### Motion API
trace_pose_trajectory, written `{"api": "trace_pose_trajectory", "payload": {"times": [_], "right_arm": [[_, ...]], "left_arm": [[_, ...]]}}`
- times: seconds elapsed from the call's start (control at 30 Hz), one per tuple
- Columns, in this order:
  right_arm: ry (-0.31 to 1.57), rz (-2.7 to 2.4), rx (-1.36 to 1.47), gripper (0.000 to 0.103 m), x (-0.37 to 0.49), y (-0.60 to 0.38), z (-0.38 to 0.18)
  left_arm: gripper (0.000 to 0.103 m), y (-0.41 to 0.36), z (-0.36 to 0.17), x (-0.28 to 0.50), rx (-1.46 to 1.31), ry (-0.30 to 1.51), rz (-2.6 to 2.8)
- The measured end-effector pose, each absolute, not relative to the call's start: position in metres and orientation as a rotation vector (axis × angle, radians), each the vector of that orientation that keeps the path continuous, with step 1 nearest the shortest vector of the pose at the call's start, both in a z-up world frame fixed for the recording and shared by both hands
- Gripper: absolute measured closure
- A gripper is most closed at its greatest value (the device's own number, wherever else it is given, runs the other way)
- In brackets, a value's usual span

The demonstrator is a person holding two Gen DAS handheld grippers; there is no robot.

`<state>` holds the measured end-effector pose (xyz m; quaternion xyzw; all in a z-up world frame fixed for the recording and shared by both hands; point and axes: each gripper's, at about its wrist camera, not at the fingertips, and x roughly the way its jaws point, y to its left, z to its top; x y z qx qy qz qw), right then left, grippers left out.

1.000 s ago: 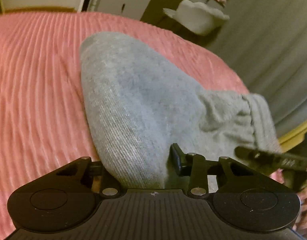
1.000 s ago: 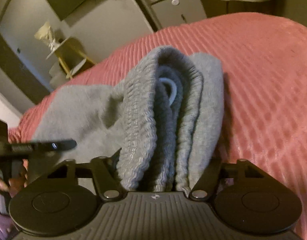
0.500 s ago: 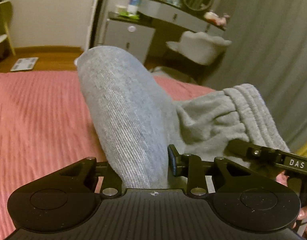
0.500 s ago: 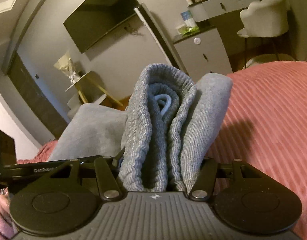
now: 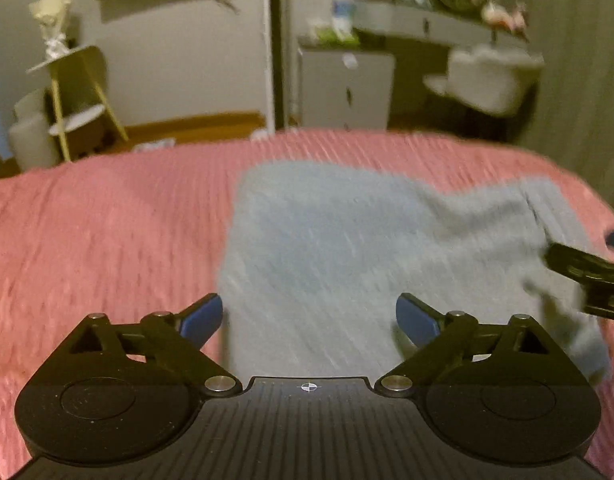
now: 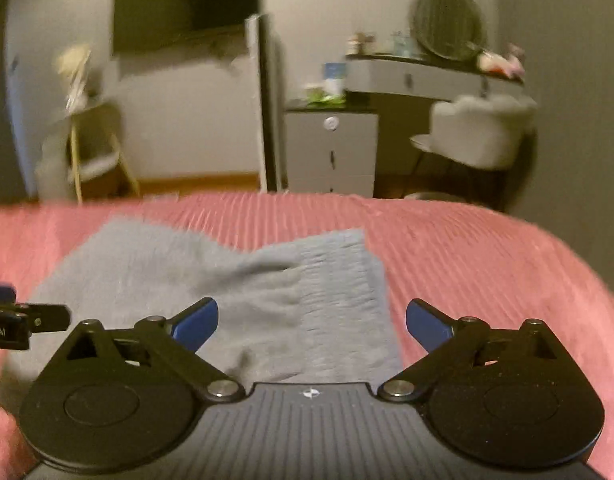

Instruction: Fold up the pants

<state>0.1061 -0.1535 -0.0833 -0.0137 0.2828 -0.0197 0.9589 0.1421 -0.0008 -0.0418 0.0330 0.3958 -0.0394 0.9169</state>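
the grey pants (image 5: 347, 248) lie on the pink ribbed bedspread (image 5: 107, 232) of the bed, doubled over into a broad, roughly flat bundle, with the ribbed waistband (image 6: 339, 276) showing at the right side in the right wrist view. the left hand-held gripper (image 5: 309, 316) has its blue-padded jaws spread wide with nothing between them, just above the near edge of the cloth; the right hand-held gripper (image 6: 311, 320) is likewise spread wide and holds nothing, poised over the waistband end. each one shows at the edge of the other's view, so they sit side by side along the near edge. judging by the lie of the cloth, at least one fold is laid down and let go. the bundle looks loose, with a crease ridge near the waistband and uneven edges, so smoothing and probably one more fold to a compact packet seem left. both views are motion-blurred, so layer count cannot be told.
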Motion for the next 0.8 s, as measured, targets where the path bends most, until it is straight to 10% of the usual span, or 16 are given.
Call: {"api": "trace_pose_trajectory", "payload": {"times": [0.8], "right_arm": [[0.663, -0.065, 0.013, 0.003, 0.059, -0.168, -0.143]], "left_arm": [[0.0, 0.026, -0.069, 0.108, -0.048, 0.858, -0.005]]}}
